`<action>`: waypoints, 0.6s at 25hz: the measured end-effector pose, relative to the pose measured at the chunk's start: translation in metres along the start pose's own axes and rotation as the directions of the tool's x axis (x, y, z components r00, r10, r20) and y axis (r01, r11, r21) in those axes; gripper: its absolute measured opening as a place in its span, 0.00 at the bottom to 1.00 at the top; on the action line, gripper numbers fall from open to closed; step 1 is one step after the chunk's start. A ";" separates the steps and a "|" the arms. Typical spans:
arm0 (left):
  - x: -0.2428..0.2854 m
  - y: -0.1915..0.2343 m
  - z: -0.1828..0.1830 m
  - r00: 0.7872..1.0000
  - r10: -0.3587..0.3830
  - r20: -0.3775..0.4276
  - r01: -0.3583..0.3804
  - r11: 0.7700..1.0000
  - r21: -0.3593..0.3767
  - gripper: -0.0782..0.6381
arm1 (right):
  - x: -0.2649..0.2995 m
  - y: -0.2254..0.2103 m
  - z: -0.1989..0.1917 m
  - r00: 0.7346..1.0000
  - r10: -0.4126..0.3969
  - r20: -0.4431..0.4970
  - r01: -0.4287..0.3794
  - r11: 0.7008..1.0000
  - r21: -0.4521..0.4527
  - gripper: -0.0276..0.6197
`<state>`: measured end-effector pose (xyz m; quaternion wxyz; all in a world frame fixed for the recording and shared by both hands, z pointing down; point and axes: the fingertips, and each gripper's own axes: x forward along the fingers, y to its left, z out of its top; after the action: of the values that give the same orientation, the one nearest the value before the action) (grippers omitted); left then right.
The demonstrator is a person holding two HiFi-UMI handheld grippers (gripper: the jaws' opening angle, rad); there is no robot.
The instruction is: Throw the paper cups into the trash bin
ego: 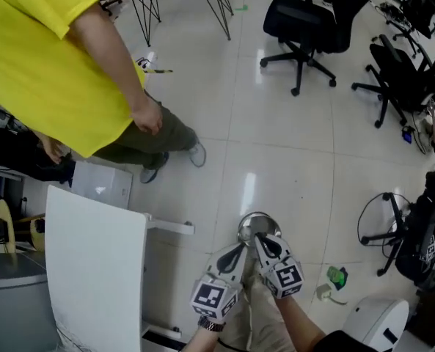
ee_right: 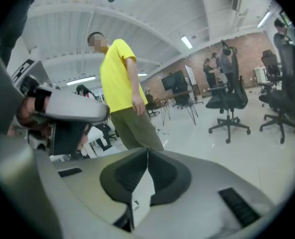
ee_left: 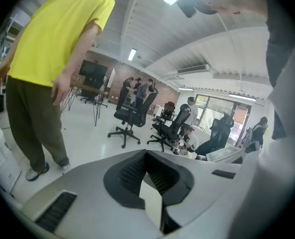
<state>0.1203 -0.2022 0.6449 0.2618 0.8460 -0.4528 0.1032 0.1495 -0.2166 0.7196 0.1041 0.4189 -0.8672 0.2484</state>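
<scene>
Hovering side by side, the grey left gripper [ego: 239, 250] and grey right gripper [ego: 261, 239] are closed. Both hold nothing.

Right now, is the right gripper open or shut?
Shut. In its own view, the right gripper has its jaws touching at the tips, and nothing is held between them.

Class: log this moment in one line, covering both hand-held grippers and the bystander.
left hand-held gripper: shut, empty | right hand-held gripper: shut, empty | person in yellow shirt: standing nearby
</scene>
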 end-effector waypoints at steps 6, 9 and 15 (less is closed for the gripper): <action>-0.049 -0.034 0.120 0.986 0.009 0.164 -0.025 0.995 0.098 0.11 | -0.051 0.053 0.145 0.980 0.086 0.182 -0.064 0.991 -0.121 0.05; -0.086 -0.045 0.171 0.972 0.019 0.234 -0.051 0.990 0.131 0.11 | -0.075 0.088 0.204 0.963 0.127 0.239 -0.090 0.983 -0.159 0.05; -0.156 -0.071 0.231 0.938 0.070 0.339 -0.140 0.973 0.186 0.11 | -0.119 0.149 0.282 0.920 0.241 0.311 -0.160 0.951 -0.264 0.05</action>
<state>0.0753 -0.1826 0.3609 0.0867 0.8486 -0.5215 0.0206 0.1158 -0.2038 0.3813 -0.0245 0.3486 -0.9337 0.0784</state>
